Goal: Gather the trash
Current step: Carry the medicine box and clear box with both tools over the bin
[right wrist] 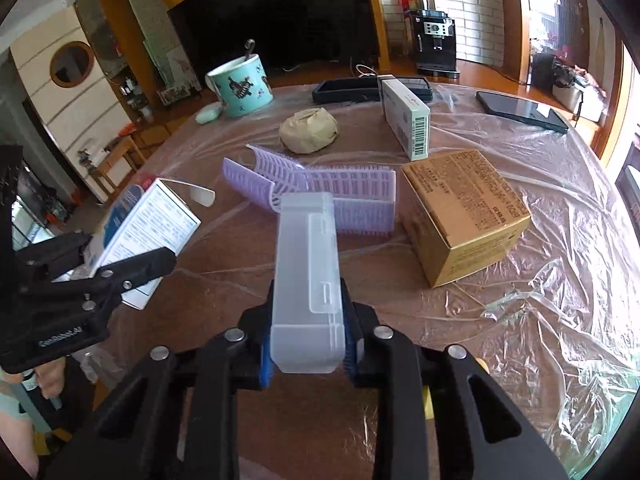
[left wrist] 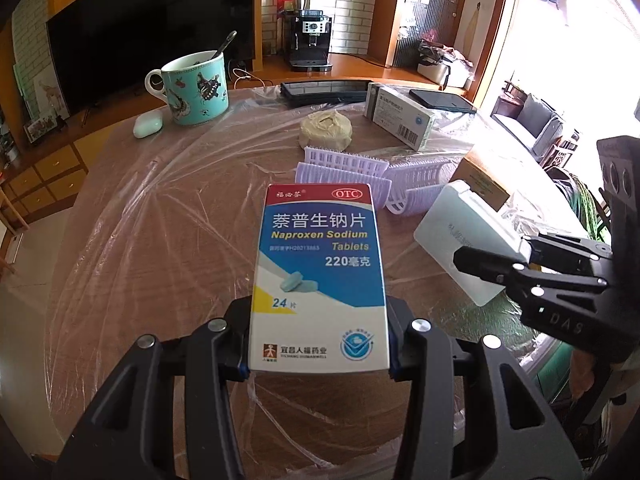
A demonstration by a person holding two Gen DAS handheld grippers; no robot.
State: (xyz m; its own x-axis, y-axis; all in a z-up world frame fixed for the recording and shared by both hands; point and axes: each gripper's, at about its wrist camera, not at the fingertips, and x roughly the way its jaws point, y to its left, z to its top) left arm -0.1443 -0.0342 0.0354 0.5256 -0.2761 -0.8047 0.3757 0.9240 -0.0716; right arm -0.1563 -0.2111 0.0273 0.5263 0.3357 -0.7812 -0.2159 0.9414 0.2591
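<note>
Left wrist view: the left claw clamps a glossy cardboard tablet box above the film-covered desk, printed "OTC", "Naproxen Sodium Tablets", "220" and "24". Right of it lie ribbed lilac plastic pieces. Right wrist view: the right claw grips a frosted translucent plastic case, rectangular with rounded corners, beside a gold carton.

The near end of the Naproxen box sits between the left gripper fingers, which cover its side edges. The frosted plastic case blocks part of the purple hair rollers beyond it. Small print on the gold carton is unreadable. At the far edge, the mug hides most of the spoon. The right side of the room is washed out by window glare.
</note>
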